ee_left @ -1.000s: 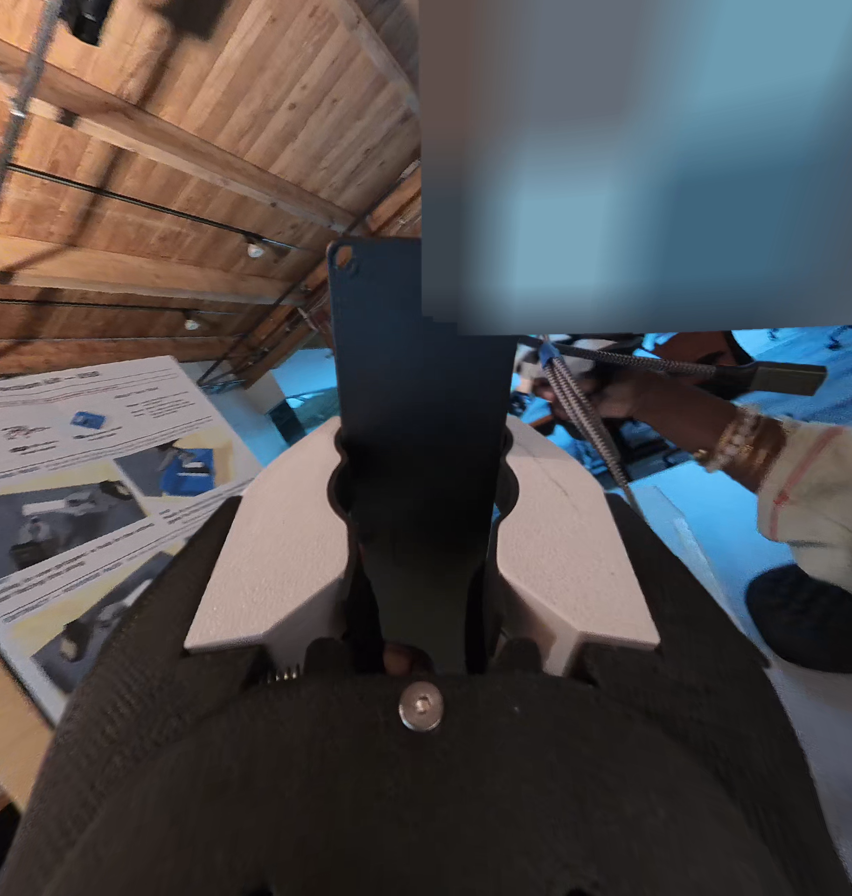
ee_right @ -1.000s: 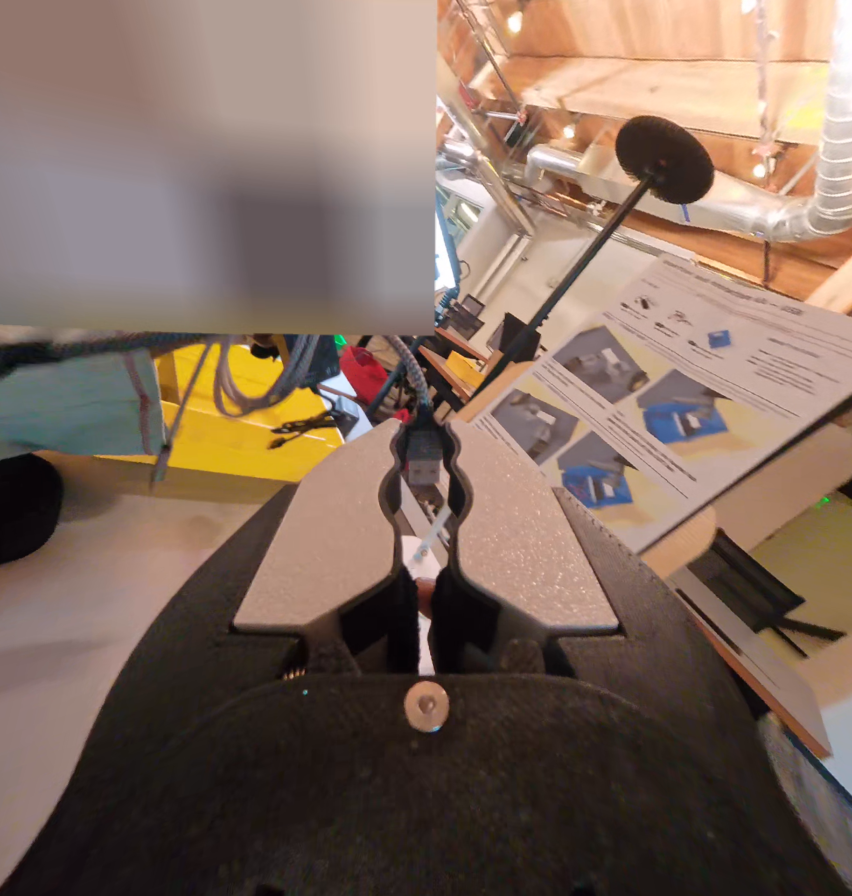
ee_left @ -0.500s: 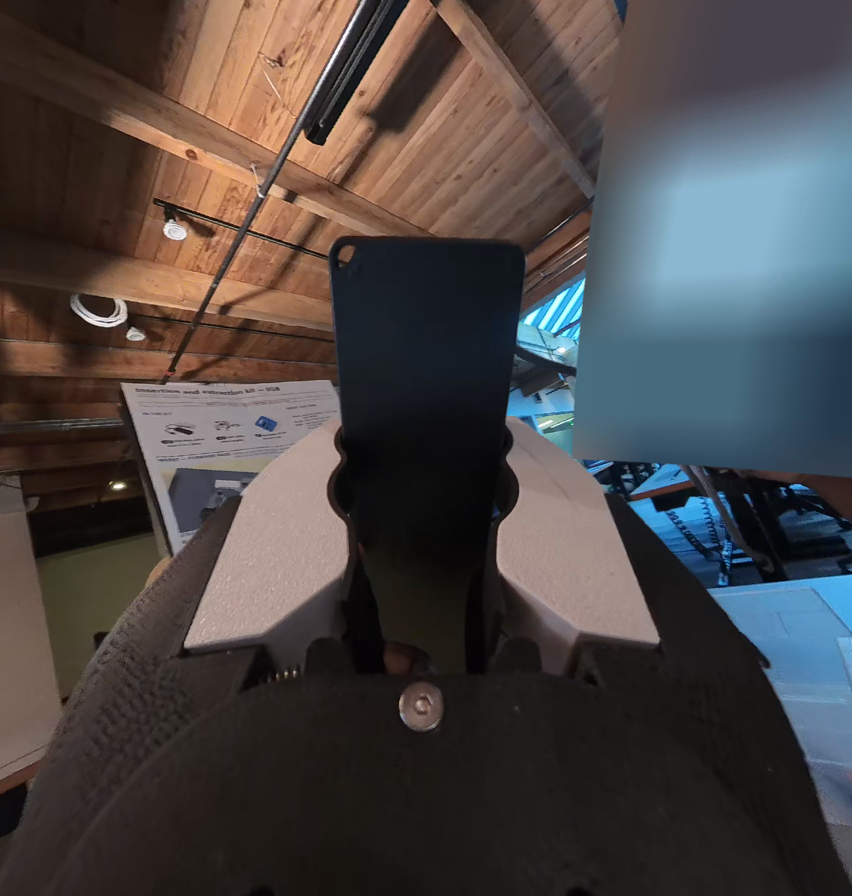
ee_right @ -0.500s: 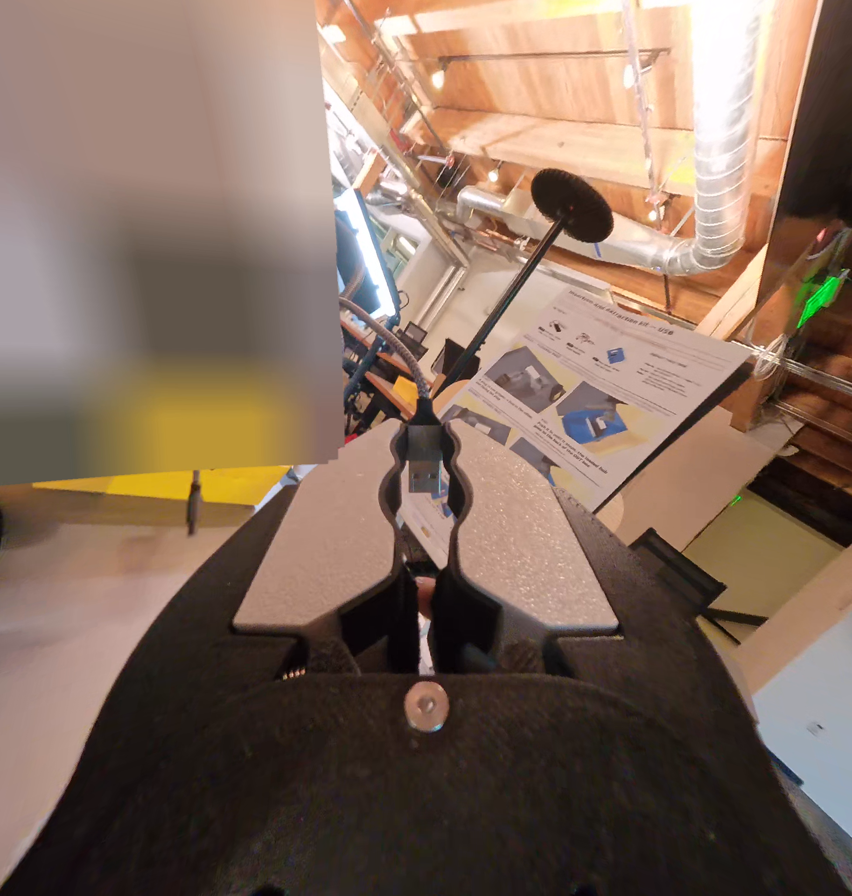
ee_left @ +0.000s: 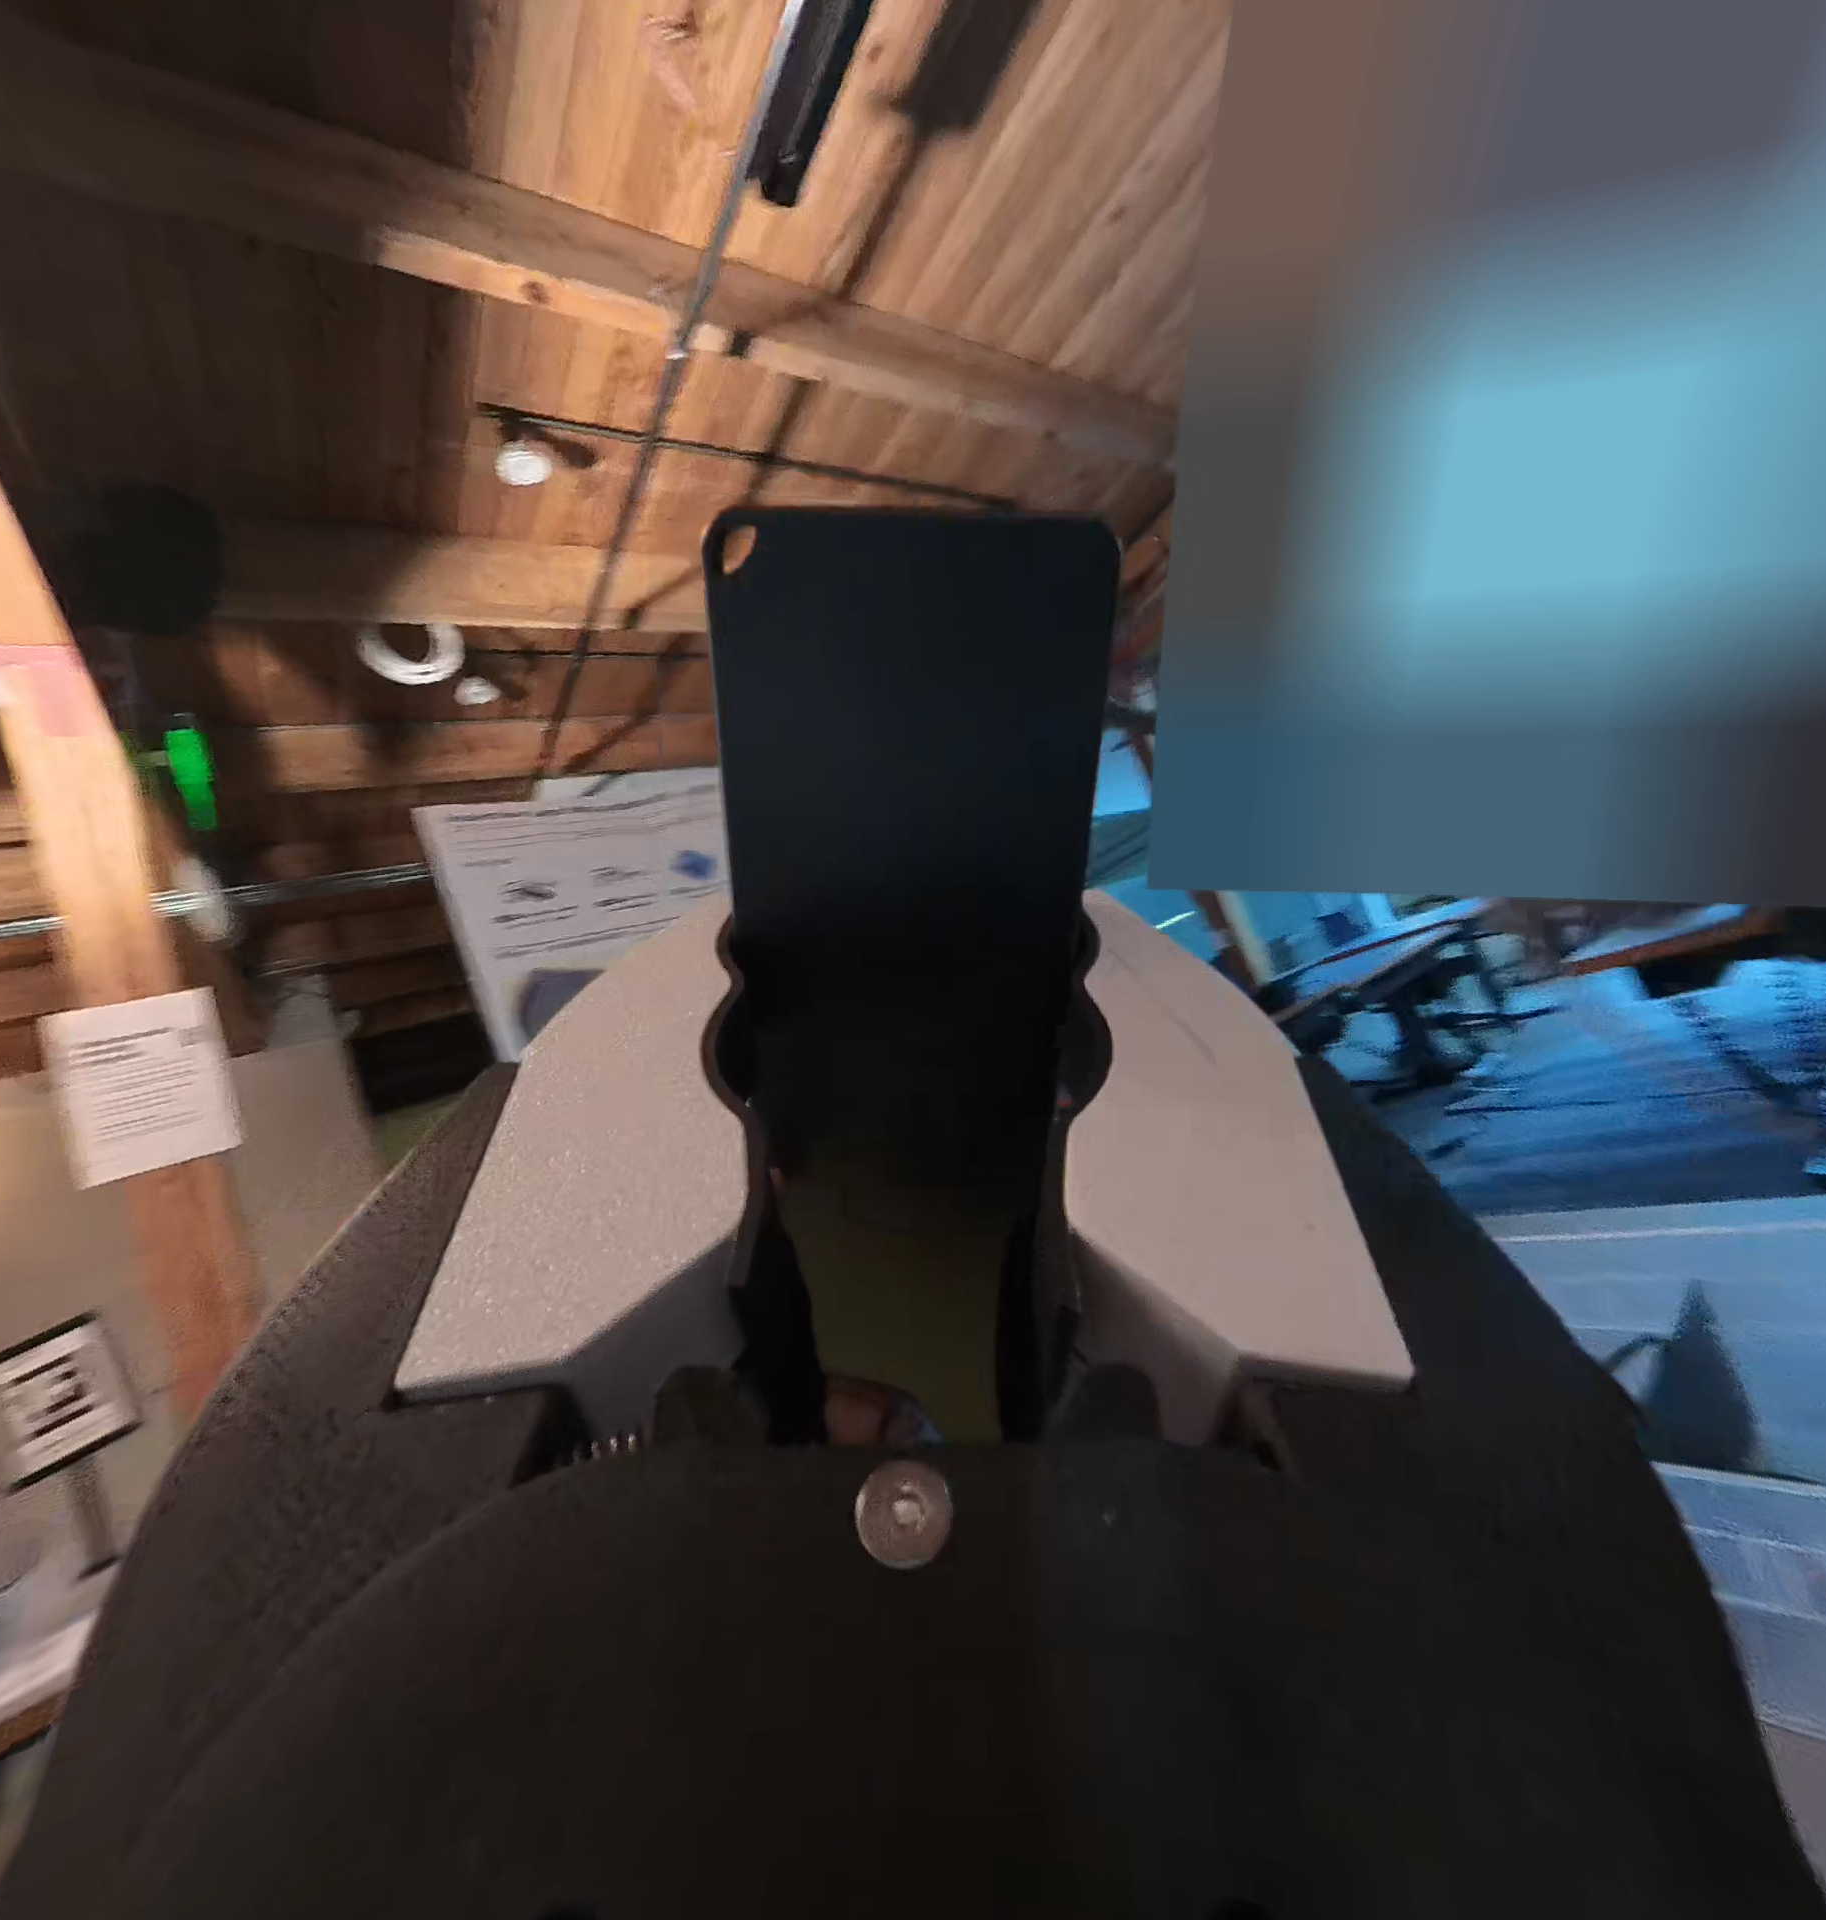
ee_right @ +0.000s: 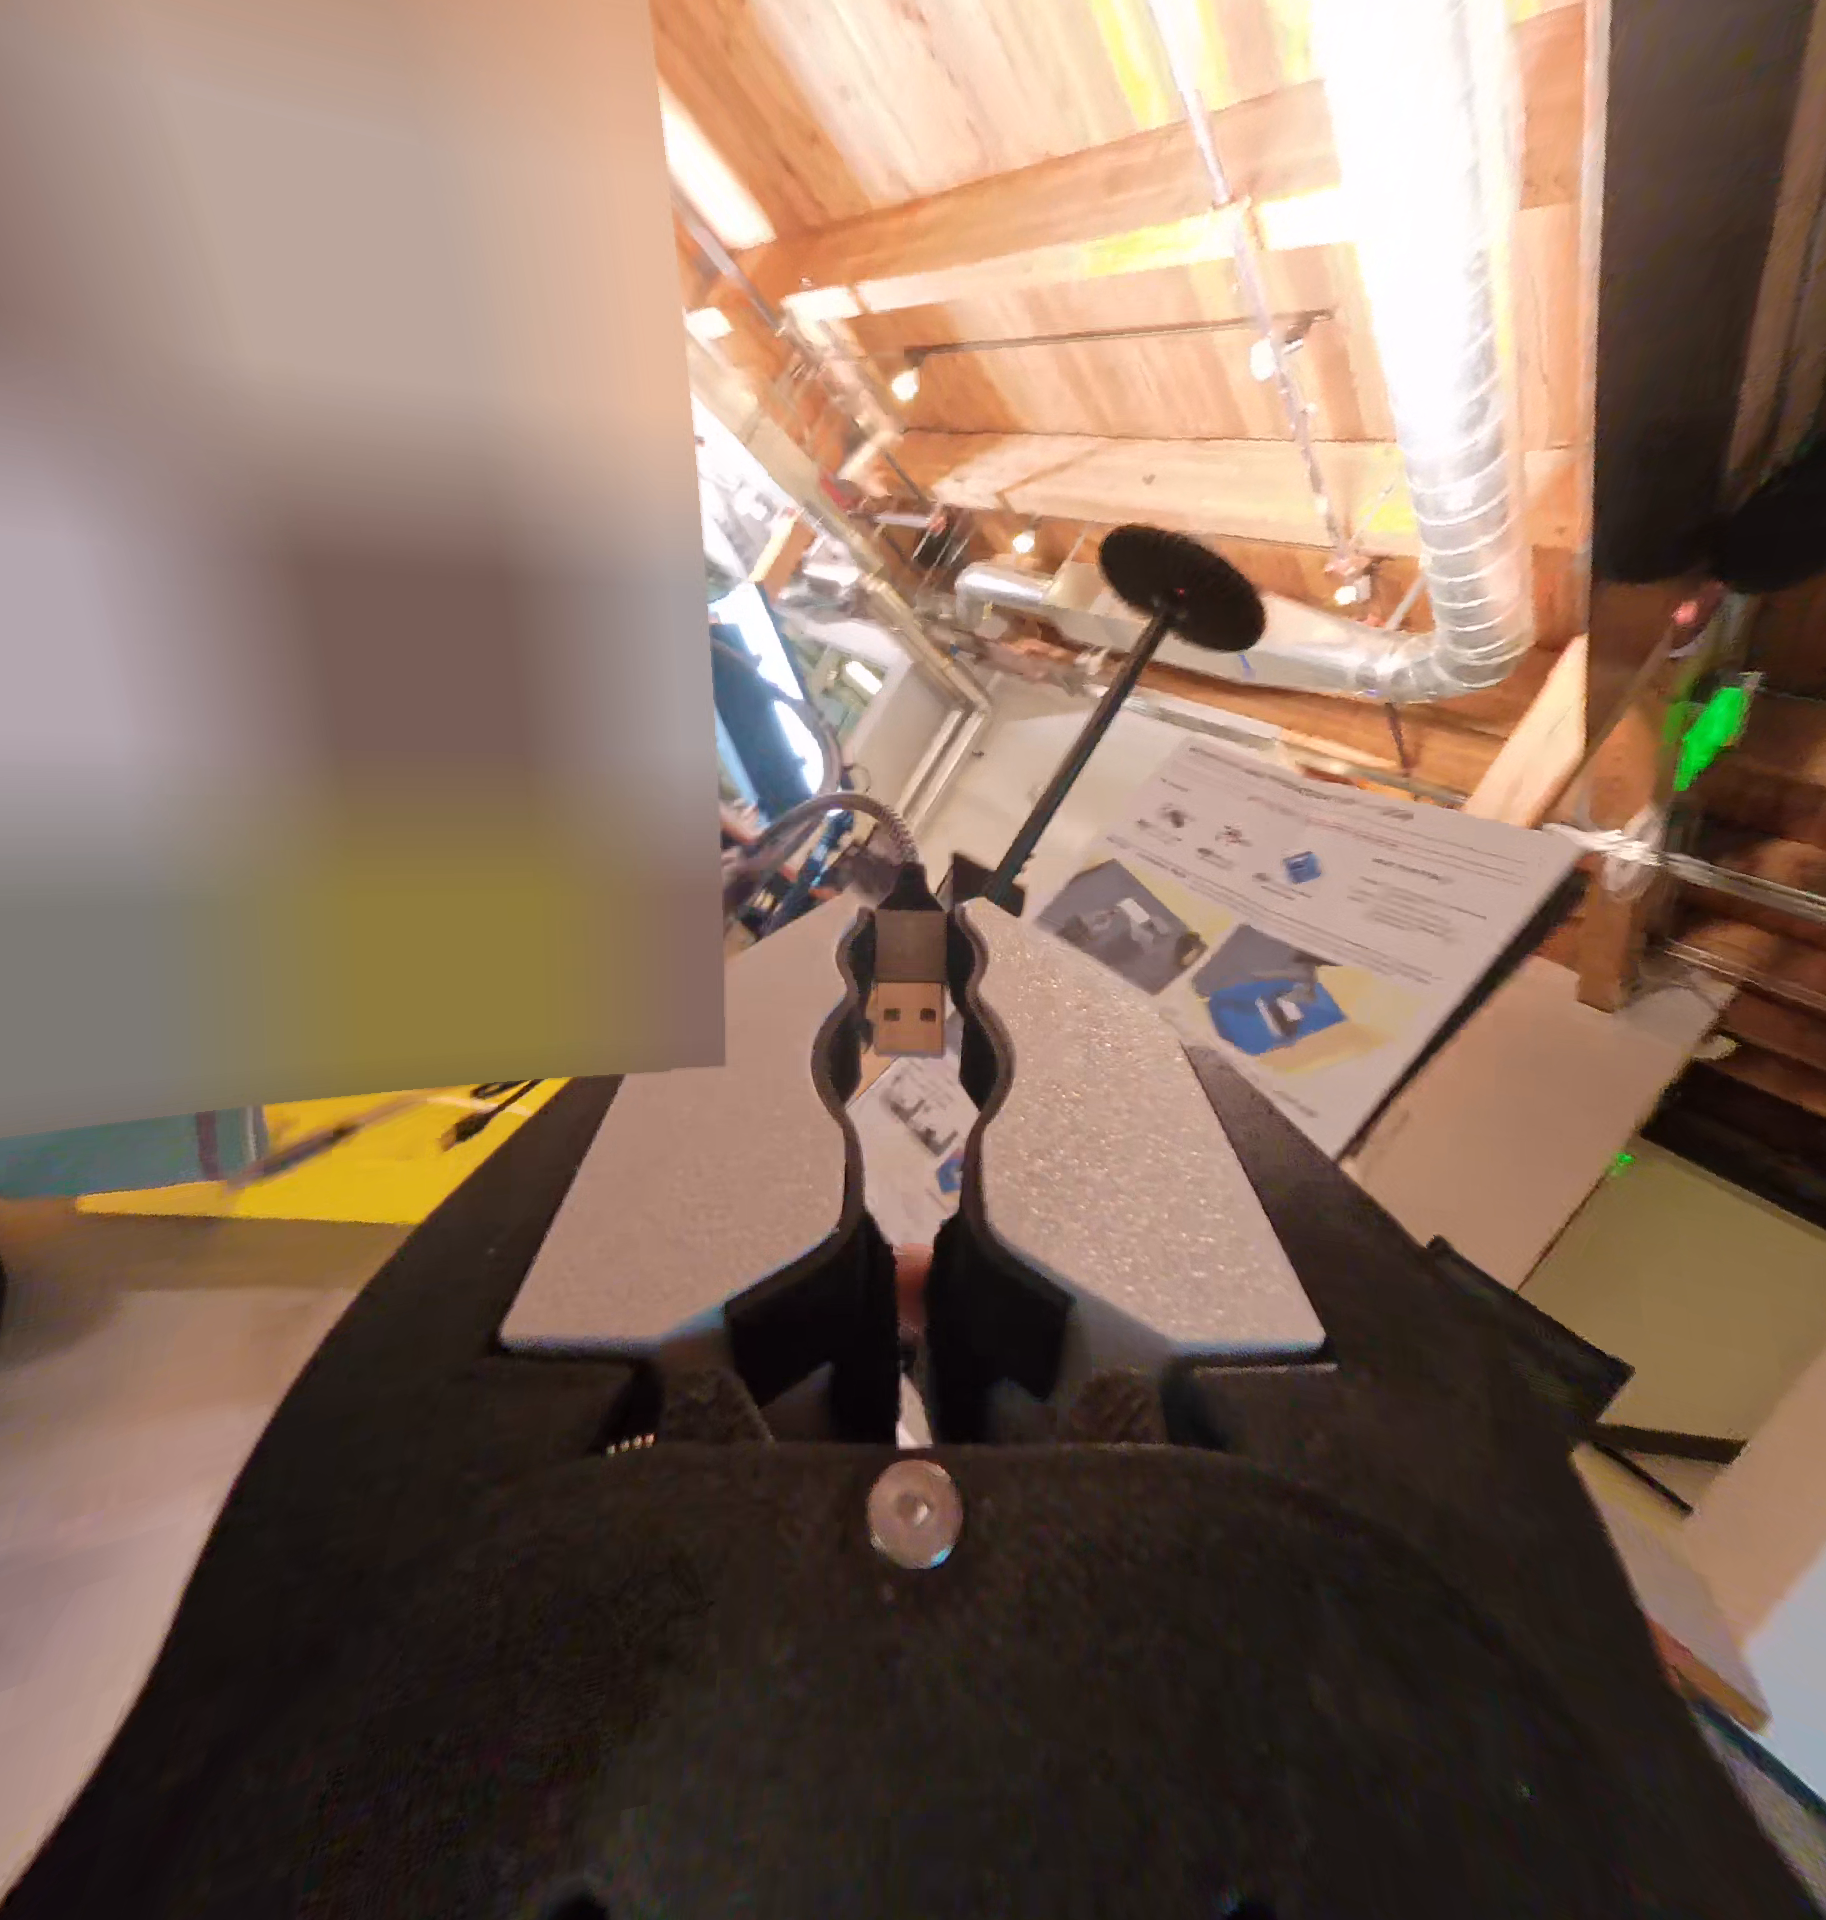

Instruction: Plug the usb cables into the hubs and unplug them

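My left gripper (ee_left: pixel 907 961) is shut on a flat black hub (ee_left: pixel 909 748), a rounded slab with a small hole in one corner, which sticks up past the fingertips towards the wooden ceiling. My right gripper (ee_right: pixel 905 940) is shut on a black USB plug (ee_right: pixel 907 971); its metal end points back towards the camera and its braided grey cable (ee_right: pixel 836 816) arcs away to the left. Both grippers are raised and tilted upward. Neither gripper shows in the other's view.
A printed instruction board (ee_right: pixel 1293 935) leans behind the table and also shows in the left wrist view (ee_left: pixel 576 883). A black disc on a rod (ee_right: pixel 1179 597) stands beyond the right gripper. A yellow bin (ee_right: pixel 369 1153) and a white tabletop (ee_right: pixel 109 1455) lie at the left. Some 30 centimetres of space lies between my two pairs of fingers.
Both grippers have tilted up and turned; the views have swung from the table and a person's arm to the ceiling. The holds on hub and plug are unchanged.
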